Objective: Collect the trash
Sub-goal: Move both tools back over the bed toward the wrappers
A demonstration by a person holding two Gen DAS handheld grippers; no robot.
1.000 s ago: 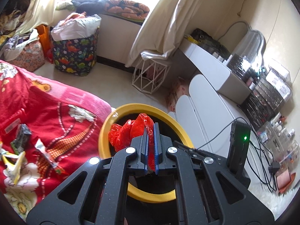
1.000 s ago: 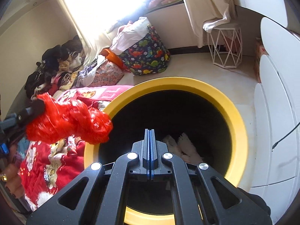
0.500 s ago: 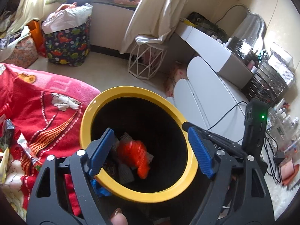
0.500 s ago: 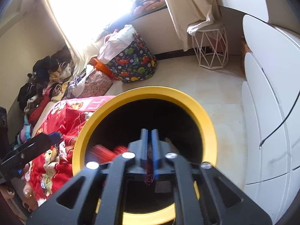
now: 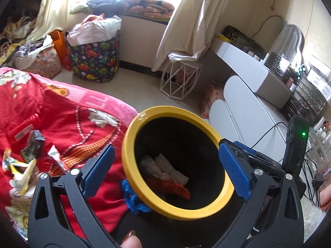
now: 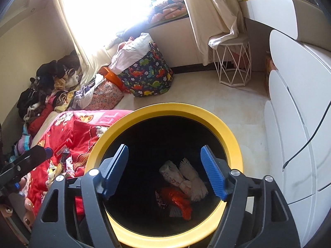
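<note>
A black bin with a yellow rim (image 5: 128, 144) stands beside the bed. A crumpled red bag (image 5: 173, 187) and white foam nets (image 5: 165, 167) lie at its bottom. My left gripper (image 5: 166, 147) hangs over the bin mouth, its jaws opening wide with nothing between the blue pads. The right gripper (image 6: 164, 147) is above the same rim (image 6: 165, 108), jaws also opening and empty, looking down on the red bag (image 6: 178, 200) and the nets (image 6: 186, 177). Several wrappers (image 5: 31, 146) lie on the red blanket (image 5: 51, 113).
A blue crumpled thing (image 5: 134, 198) sits against the bin's outer side. A dinosaur-print basket (image 5: 95, 62) and a white wire stool (image 5: 180, 82) stand on the floor by the window. White drawers (image 5: 248, 111) with cables (image 5: 269, 132) line the right side.
The left gripper, shut on the red bag a second ago, has opened and the bag has dropped into the bin. The right gripper has gone from shut to open.
</note>
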